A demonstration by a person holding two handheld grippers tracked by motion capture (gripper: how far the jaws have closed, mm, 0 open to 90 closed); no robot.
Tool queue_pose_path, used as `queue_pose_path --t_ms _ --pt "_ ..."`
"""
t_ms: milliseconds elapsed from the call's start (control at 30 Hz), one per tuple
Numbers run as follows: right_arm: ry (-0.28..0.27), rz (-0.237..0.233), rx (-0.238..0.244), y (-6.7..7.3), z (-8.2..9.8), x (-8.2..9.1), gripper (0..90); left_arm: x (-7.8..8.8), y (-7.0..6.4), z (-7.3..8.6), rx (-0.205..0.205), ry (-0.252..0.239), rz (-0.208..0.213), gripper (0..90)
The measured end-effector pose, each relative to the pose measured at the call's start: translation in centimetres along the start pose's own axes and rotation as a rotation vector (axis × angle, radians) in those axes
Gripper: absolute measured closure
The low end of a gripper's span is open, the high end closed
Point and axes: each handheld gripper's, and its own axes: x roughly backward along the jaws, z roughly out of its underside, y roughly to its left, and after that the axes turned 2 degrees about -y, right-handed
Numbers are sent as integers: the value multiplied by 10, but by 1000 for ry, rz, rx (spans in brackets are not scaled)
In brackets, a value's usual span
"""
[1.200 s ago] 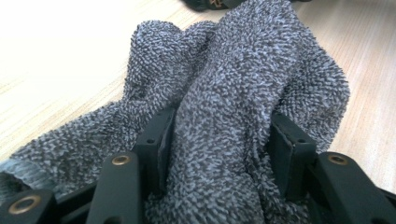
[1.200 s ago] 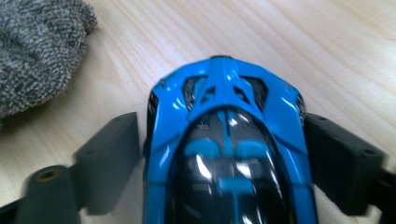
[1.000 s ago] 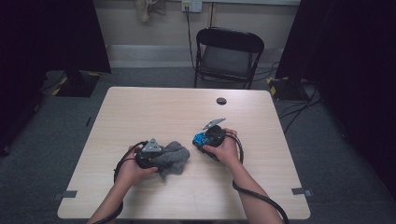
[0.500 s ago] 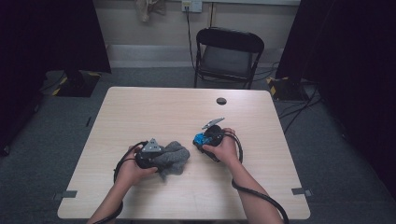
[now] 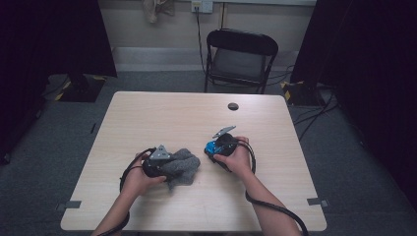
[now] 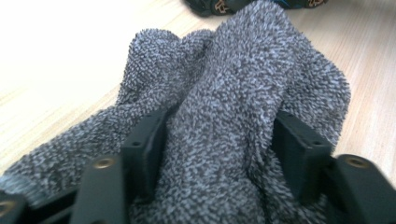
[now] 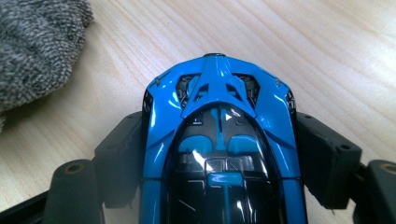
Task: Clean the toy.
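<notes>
Left gripper (image 6: 219, 154) has just been opening its jaws, with a bunched fold of the grey terry cloth (image 6: 233, 107) between them, on the wooden table (image 5: 162, 113). Right gripper (image 7: 219, 158) is clamped on both flanks of the blue toy car (image 7: 219, 140), just beside the cloth.

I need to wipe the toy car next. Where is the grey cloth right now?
In the high view the cloth lies bunched on the table's near left part, between the left gripper's jaws, just left of the blue car.
</notes>
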Motion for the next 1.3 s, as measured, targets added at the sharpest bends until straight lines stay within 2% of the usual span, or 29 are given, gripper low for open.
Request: queue_pose_path --t_ms 133,233,333,433,500,600,667,767,933,1033,1067,1100,1133,1200,1300 --pt "-17 -16 -16 -2 2 4 248 5 2 -5 -1 -36 -13 259" --pt "-36 -32 -29 -5 4 9 248 10 2 -11 -18 -62 -20 227" --pt "-44 -36 -23 -5 5 14 248 11 1 -17 -56 -81 -18 219" --pt "-49 -39 -23 -6 7 18 248 2 0 -19 -94 -44 -18 213" --pt "-56 -49 -33 -8 10 20 248 -6 -2 -16 -104 -20 -4 200" --pt "-43 -48 -20 -9 14 22 248 -18 -3 -11 -85 25 -4 207" --pt "-31 -58 -8 -8 16 21 248 -20 -2 -9 -79 21 -2 202" --pt "-31 -64 -14 -9 18 22 247 -20 -2 -8 -71 13 -1 218" --pt "-63 -72 -34 -11 20 29 248 -23 -2 -5 -70 7 -6 237" --pt "-85 -77 -47 -12 19 36 247 -22 -3 -4 -76 10 -1 302" --pt "-85 -78 -47 -12 19 38 248 -21 -4 -4 -84 2 14 374" --pt "-89 -77 -46 -12 18 40 248 -20 -6 -5 -92 13 21 510" --pt "-91 -79 -45 -13 18 42 247 -20 -7 -7 -90 21 19 579" --pt "-97 -78 -51 -13 18 45 247 -19 -9 -8 -83 36 19 630" --pt "-78 -79 -42 -12 19 44 247 -19 -9 -8 -69 33 19 642"
